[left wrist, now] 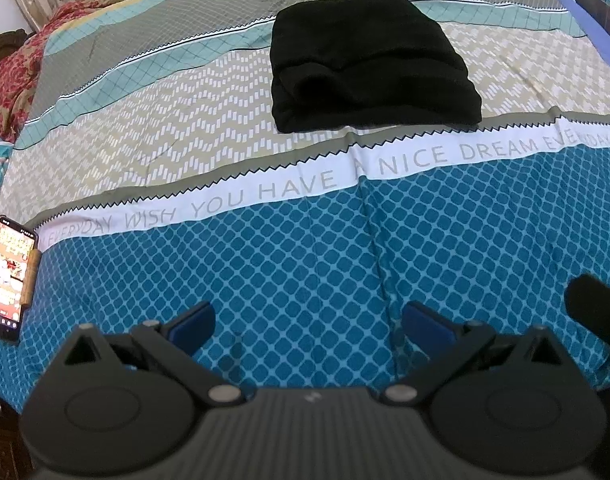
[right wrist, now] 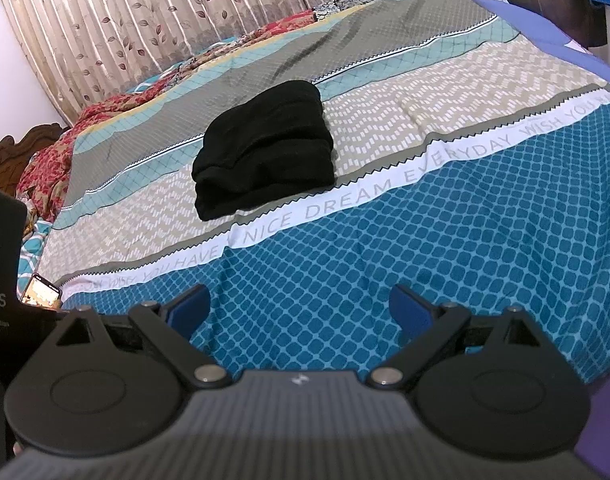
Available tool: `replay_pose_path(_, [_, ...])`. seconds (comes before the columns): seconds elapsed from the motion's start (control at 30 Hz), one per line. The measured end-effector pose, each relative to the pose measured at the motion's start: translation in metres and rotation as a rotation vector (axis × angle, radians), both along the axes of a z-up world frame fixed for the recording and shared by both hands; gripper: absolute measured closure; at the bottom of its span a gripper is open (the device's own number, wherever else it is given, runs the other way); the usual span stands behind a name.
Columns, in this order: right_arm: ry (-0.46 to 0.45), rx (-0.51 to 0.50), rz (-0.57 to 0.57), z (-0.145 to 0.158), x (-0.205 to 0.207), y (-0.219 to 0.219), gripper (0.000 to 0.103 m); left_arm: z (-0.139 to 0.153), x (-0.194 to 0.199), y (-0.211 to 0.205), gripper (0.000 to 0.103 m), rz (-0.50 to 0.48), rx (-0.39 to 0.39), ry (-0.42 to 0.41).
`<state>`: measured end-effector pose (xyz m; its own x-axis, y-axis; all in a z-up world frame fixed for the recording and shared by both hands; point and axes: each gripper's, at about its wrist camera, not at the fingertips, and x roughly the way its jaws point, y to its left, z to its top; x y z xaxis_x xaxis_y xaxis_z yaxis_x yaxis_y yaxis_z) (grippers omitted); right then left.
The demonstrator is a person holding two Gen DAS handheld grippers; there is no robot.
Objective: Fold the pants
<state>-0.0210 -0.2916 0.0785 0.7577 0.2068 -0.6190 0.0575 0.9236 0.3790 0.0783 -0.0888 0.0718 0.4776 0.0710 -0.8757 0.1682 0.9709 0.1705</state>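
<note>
The black pants (left wrist: 371,64) are lying folded in a compact stack on the bed (left wrist: 305,248), well ahead of both sets of jaws and touching neither. The left gripper (left wrist: 309,322) is hovering over the blue-checked sheet, jaws spread wide and holding nothing. The right gripper (right wrist: 301,306) is doing likewise, released. A lit phone (left wrist: 9,276) is resting far left of the left jaws.

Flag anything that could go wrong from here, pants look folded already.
1. The black pants sit as a loose, puffy stack; another grab could probably undo the layers.
2. A lit phone lies at the bed's near edge beside the left gripper; a sweep may knock it off.
</note>
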Motion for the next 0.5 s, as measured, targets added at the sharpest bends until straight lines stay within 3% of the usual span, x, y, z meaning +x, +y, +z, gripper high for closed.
replay_pose_path(0.5, [-0.001, -0.031, -0.002, 0.0024, 0.0005, 0.0074, 0.005, 0.0037, 0.0003, 0.0034, 0.000, -0.002, -0.021, -0.017])
